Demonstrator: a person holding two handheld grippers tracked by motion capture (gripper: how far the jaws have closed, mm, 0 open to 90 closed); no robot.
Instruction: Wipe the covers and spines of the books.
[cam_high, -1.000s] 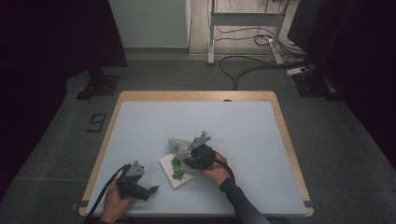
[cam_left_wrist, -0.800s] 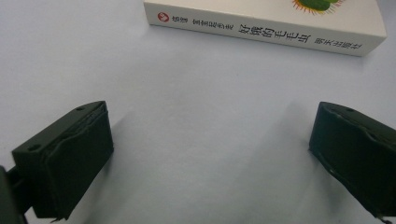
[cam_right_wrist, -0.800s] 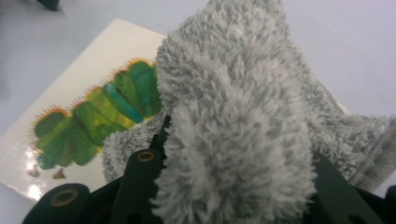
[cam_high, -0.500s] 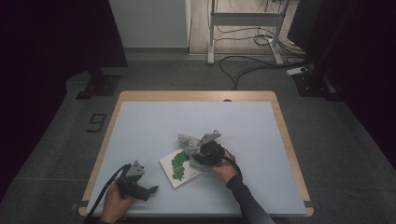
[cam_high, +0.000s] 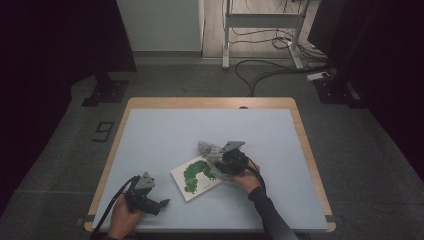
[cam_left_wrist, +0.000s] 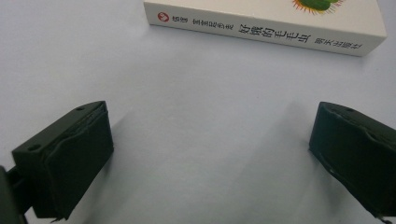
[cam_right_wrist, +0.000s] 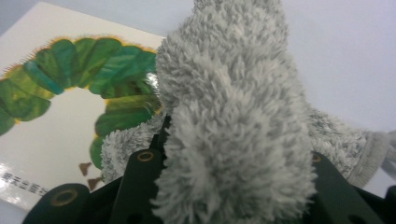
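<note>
The right hand-held gripper (cam_high: 227, 159) is clamped on a fluffy grey cloth (cam_right_wrist: 233, 121), hanging over the white caterpillar picture book's (cam_high: 196, 177) right edge; the book lies just left of it. The left hand-held gripper (cam_left_wrist: 210, 154), jaws apart, faces the book's spine.

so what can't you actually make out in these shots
- Right tool, right gripper view: the grey fluffy cloth clamped in it covers the pads.
- Book, left gripper view: cover cut off by the top edge; only the spine text shows.
- Book cover, right gripper view: caterpillar partly behind the cloth.
- Left tool, high view: too small to judge its opening.
</note>
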